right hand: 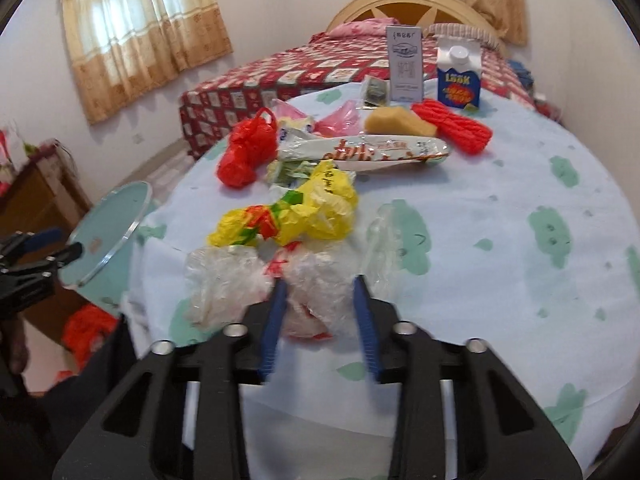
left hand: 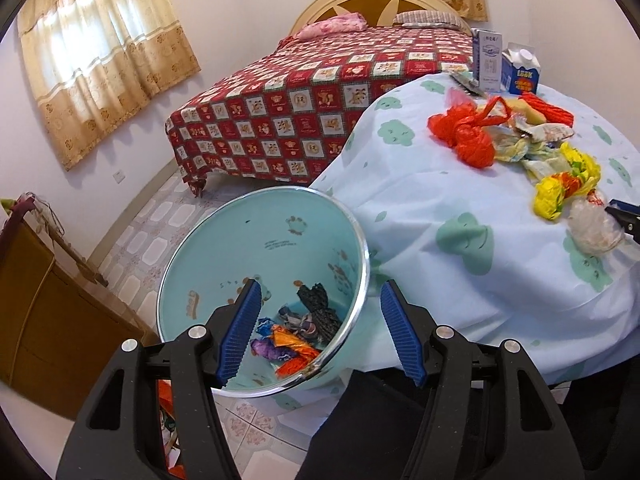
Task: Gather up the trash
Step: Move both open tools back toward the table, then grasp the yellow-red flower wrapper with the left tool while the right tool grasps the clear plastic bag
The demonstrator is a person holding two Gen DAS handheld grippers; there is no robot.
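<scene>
On table, right gripper (right hand: 320,284) jaws pinch clear plastic bag (right hand: 312,292).

Wrappers (left hand: 294,350) lie in the bin (left hand: 192,240), left of the table (left hand: 440,200) bearing bags (right hand: 288,216).

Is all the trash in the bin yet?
Not yet. Some crumpled wrappers already lie in the light blue round bin. The right gripper is closed on a clear crinkled plastic bag. The red plastic bag and yellow plastic bag wait on the table.
</scene>
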